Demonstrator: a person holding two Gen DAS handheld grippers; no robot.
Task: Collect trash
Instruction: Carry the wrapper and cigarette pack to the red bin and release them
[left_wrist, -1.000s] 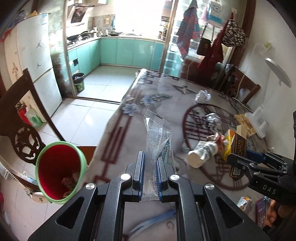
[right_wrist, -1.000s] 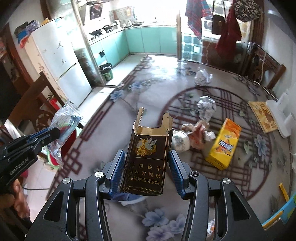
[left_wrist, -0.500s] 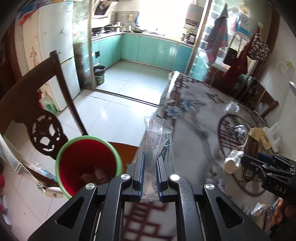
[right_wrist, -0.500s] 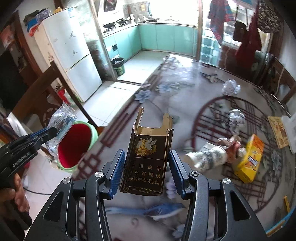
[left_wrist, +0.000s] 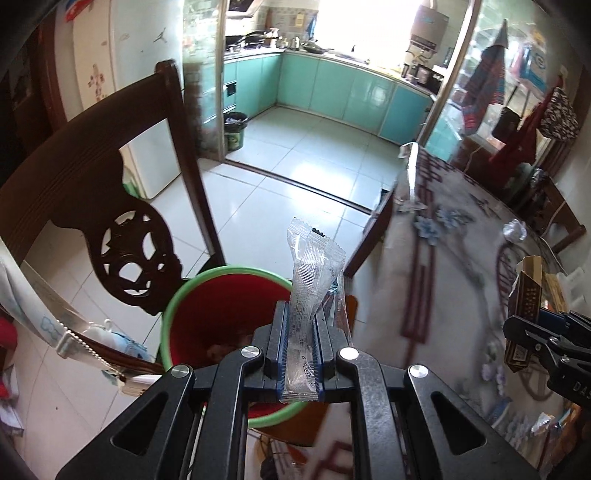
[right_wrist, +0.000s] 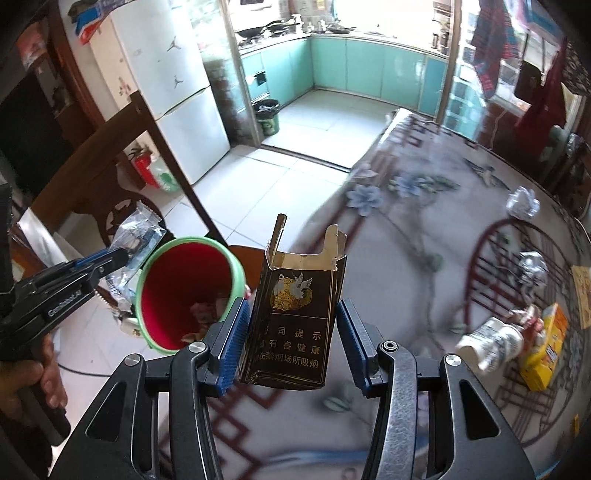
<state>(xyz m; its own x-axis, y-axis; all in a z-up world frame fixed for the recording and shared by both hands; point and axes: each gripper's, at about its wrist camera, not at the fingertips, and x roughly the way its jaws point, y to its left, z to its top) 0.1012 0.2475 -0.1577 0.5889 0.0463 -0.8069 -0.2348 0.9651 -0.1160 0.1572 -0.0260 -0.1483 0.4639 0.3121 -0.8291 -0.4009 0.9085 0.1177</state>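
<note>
Left gripper fingers clenched on clear plastic wrapper, hanging above red bin mouth. Right gripper fingers grasping dark cigarette pack over surface, bin just beside. Advice: centre each piece over opening before release; drop wrapper first, keep grippers apart.

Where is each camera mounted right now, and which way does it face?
Left wrist: sits behind the left tongs, tilted down at the green-rimmed red bin; they pinch a clear plastic wrapper.
Right wrist: behind the right tongs, angled down over the floral table; they hold a dark torn cigarette pack; a hand shows.
Shared: bin, wrapper, pack, teal kitchen.
</note>
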